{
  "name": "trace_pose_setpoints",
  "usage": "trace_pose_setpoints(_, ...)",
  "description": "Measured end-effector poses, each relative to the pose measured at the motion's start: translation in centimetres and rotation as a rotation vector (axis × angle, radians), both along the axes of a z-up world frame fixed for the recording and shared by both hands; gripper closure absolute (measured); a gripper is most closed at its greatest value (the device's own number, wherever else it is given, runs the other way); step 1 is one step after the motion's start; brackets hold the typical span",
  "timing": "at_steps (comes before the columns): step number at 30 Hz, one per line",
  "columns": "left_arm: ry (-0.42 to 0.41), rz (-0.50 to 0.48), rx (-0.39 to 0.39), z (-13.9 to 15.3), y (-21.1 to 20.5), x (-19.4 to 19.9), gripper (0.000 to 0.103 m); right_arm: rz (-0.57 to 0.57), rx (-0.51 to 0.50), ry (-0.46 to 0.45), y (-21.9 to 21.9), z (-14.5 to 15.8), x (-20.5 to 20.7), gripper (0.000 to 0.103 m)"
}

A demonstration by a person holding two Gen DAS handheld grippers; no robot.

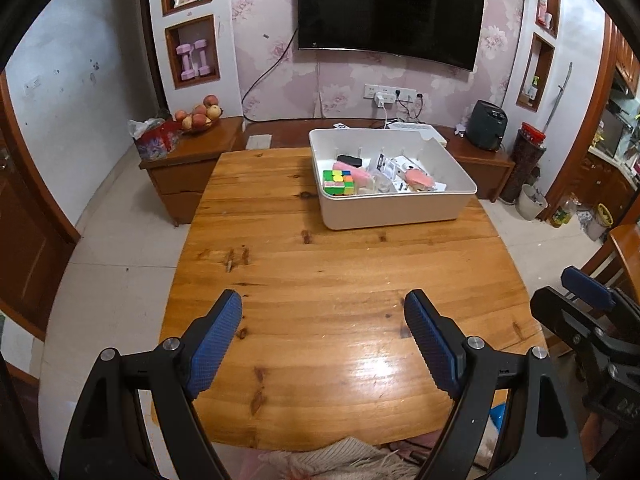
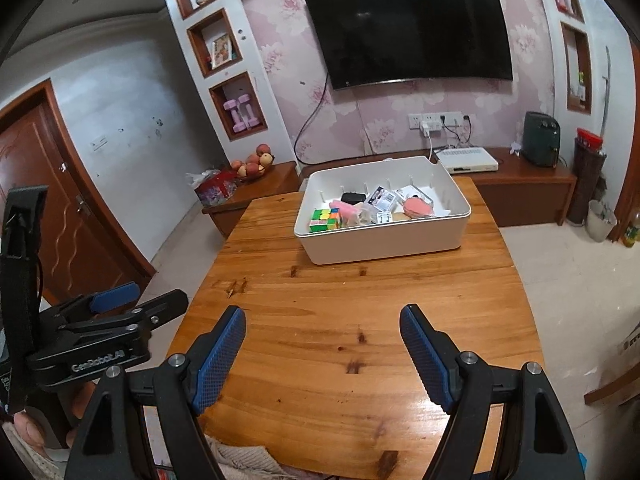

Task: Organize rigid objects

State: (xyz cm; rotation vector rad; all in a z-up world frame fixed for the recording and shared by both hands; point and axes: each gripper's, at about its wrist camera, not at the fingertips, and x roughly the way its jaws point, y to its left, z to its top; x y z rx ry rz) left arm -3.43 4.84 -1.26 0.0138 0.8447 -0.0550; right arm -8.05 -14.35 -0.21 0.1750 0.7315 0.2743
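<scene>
A white plastic bin (image 1: pixel 392 210) stands at the far side of the wooden table (image 1: pixel 320 272); it also shows in the right wrist view (image 2: pixel 384 244). Inside lie a colour cube (image 1: pixel 339 183), a black case (image 1: pixel 349 160), pink items (image 1: pixel 419 178) and clear packets. The cube also shows in the right wrist view (image 2: pixel 325 219). My left gripper (image 1: pixel 323 304) is open and empty over the table's near part. My right gripper (image 2: pixel 322 318) is open and empty, beside the left. The right gripper shows at the left wrist view's right edge (image 1: pixel 588 288), and the left gripper at the right wrist view's left edge (image 2: pixel 116 296).
A low wooden cabinet (image 1: pixel 192 152) with a fruit bowl (image 1: pixel 199 116) stands behind the table on the left. A TV (image 1: pixel 388 8) hangs on the wall. A TV bench (image 1: pixel 480 156) carries a dark appliance (image 1: pixel 486 124). Bins (image 1: pixel 530 200) stand on the floor at right.
</scene>
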Motion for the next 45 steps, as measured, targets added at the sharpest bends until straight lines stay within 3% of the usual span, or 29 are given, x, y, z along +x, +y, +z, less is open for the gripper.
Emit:
trace_pose_setpoints(6,0.006,0.013,-0.013,-0.6,0.4,-0.8,0.017,-0.020,-0.029,-0.007,0.5,-0.3,-1.7,0.023)
trace_pose_setpoints(16,-0.083,0.035,0.024,0.6,0.3,-2.7,0.017,-0.076,-0.070,-0.069,0.5,0.6,-3.0,0.022)
trace_pose_setpoints(27,-0.091,0.057,0.024,0.4,0.6,-2.2,0.017,-0.081,-0.107,-0.141,1.3,1.6,-3.2,0.022)
trace_pose_setpoints(45,-0.041,0.077,0.010,-0.5,1.7,-0.1,0.017,-0.069,-0.144,-0.102,2.3,1.3,-0.8,0.022)
